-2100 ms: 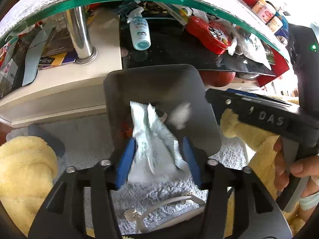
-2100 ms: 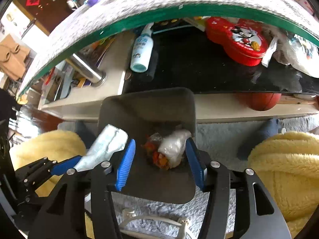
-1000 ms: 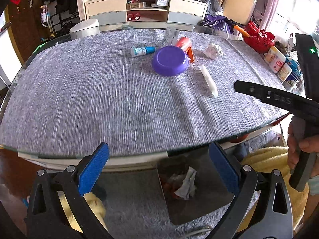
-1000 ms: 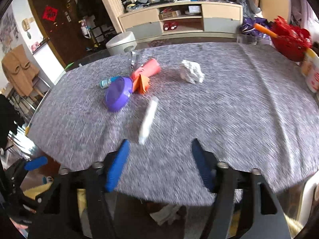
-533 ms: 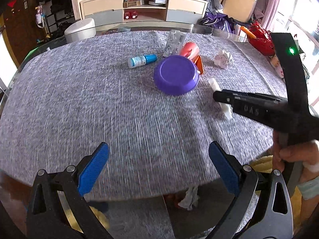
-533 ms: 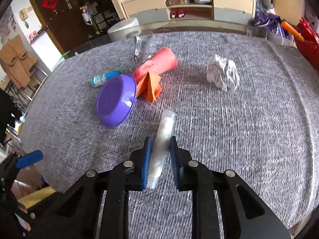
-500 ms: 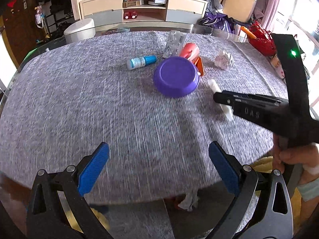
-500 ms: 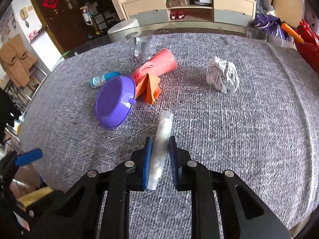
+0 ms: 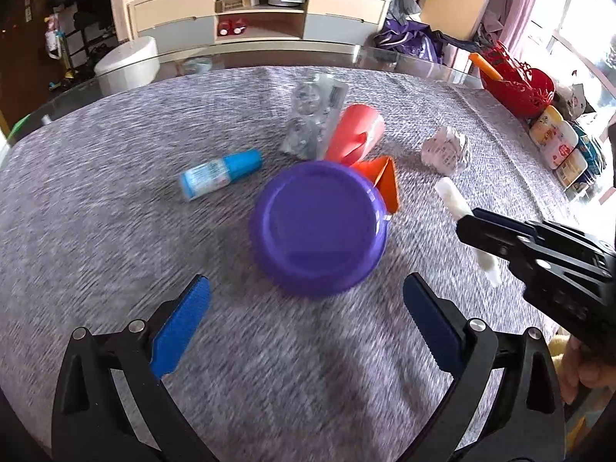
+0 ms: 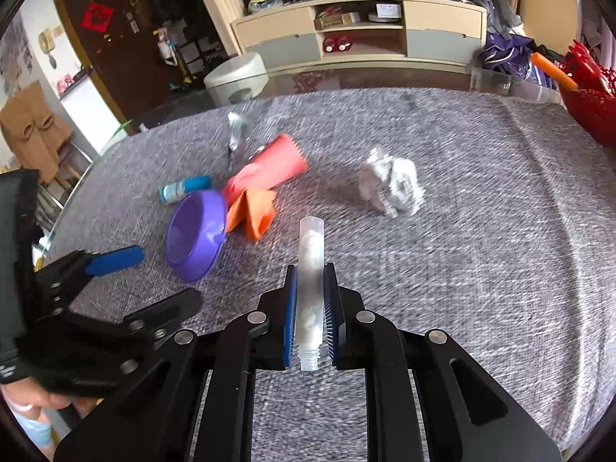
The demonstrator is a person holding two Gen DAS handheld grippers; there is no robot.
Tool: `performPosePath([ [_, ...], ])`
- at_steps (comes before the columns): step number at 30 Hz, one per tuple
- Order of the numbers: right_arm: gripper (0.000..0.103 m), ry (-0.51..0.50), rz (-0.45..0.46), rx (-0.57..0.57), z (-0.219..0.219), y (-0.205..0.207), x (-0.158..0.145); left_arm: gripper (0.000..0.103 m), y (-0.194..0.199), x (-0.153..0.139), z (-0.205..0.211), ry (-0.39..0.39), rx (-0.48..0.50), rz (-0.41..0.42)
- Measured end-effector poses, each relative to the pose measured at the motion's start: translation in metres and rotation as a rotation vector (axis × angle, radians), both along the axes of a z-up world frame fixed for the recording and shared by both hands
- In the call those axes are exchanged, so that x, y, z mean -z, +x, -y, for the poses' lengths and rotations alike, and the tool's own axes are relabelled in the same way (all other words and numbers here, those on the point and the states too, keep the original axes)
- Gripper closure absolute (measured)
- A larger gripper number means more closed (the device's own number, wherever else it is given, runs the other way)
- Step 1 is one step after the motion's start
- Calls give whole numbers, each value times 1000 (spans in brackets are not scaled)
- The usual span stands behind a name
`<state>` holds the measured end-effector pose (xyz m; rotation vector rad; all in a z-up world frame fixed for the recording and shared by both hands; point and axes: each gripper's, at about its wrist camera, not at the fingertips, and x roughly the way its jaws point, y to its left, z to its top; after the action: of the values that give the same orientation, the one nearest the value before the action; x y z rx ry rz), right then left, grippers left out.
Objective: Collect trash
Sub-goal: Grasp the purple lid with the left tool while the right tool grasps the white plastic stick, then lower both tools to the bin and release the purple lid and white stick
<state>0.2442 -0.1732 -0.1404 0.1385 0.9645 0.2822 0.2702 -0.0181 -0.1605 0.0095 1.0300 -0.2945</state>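
I am pinching the clear plastic tube [image 10: 310, 292] between the blue pads of my right gripper [image 10: 310, 308], angled steeply down over the grey tablecloth [image 10: 481, 250]; the tube is lying lengthwise between the pads, its threaded end toward me. My left gripper [image 9: 304, 315] is tilting down too, jaws spread wide and holding nothing, just short of the upturned purple bowl [image 9: 317, 227]. The crumpled paper ball [image 10: 390, 186] is sitting well beyond the tube.

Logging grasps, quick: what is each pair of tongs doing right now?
Left tongs: open, holding nothing, near the purple bowl.
Right tongs: shut on the clear tube.
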Motion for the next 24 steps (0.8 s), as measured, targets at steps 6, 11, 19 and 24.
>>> performPosePath([
  [6, 88, 13, -7, 0, 9, 3, 2, 9, 18, 6, 14, 22, 19, 22],
  [11, 88, 21, -33, 8, 9, 1, 12, 29, 27, 2, 20, 44, 25, 44],
  [19, 88, 16, -11, 12, 14, -20, 1, 30, 5, -9, 18, 32, 35, 45],
  [24, 88, 15, 20, 8, 17, -43, -18, 30, -32, -25, 14, 24, 31, 62],
])
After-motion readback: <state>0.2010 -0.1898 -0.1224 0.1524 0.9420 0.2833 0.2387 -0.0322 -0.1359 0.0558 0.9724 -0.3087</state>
